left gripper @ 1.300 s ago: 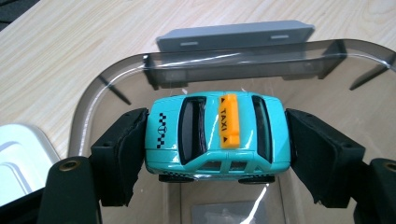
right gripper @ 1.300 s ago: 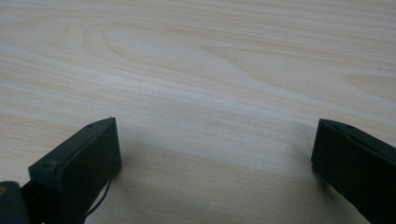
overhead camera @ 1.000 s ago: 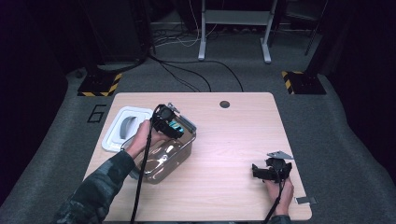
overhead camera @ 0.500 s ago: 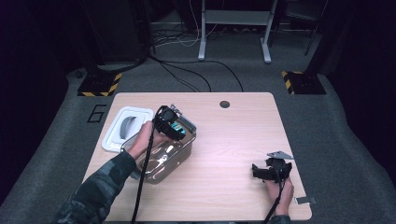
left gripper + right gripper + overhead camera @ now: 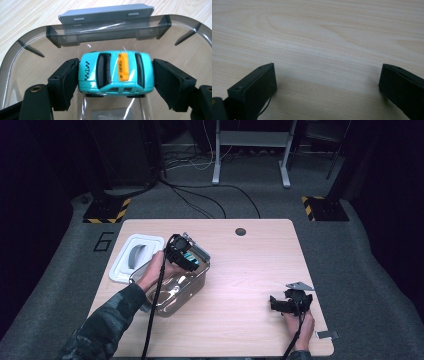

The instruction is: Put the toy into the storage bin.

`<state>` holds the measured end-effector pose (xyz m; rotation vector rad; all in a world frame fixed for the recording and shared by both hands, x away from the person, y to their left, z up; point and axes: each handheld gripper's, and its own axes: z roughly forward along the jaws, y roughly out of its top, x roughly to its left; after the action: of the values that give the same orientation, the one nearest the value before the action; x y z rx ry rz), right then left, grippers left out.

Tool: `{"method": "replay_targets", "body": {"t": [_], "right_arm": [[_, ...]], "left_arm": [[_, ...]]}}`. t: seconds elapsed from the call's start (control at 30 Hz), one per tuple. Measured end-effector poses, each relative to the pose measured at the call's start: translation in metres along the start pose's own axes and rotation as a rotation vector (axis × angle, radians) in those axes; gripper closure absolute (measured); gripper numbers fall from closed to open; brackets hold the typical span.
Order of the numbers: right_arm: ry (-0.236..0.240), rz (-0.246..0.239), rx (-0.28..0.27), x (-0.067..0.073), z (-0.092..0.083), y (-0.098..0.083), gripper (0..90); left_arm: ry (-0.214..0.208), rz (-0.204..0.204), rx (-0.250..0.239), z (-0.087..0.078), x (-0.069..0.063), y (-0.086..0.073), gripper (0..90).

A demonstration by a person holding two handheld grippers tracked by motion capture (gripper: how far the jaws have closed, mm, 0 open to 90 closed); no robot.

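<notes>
Toy taxi [image 5: 115, 73], turquoise with an orange roof sign, sits between the left gripper [image 5: 115, 80] jaws inside the clear container [image 5: 192, 285] near the worktop [image 5: 250, 270] left edge; the left pad touches it, the right stands just beside, so I cannot tell if it is clamped. White lid [image 5: 135, 257] lies beside the container. Step judged: placing the car; next, open and withdraw upward. Right gripper [image 5: 327, 82] rests near the right edge, jaws apart, empty.
</notes>
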<state>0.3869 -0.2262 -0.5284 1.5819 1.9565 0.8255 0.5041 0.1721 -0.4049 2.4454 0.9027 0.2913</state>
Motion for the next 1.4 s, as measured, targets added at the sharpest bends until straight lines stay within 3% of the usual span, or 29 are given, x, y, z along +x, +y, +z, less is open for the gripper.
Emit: {"method": "replay_targets", "body": {"t": [0.33,0.67,0.9,1.4], "right_arm": [[0.0,0.0,0.0,0.0,0.0,0.0,0.6],[0.0,0.0,0.0,0.0,0.0,0.0,0.6],[0.0,0.0,0.0,0.0,0.0,0.0,0.6],[0.0,0.001,0.0,0.0,0.0,0.0,0.7]], "left_arm": [[0.0,-0.005,-0.03,-0.009,-0.002,0.001,15.1],[0.015,-0.003,-0.063,-0.028,0.003,-0.003,13.4],[0.035,-0.026,-0.09,-0.046,0.015,-0.01,11.3],[0.108,-0.112,-0.152,-0.086,0.055,-0.035,5.8]]}}
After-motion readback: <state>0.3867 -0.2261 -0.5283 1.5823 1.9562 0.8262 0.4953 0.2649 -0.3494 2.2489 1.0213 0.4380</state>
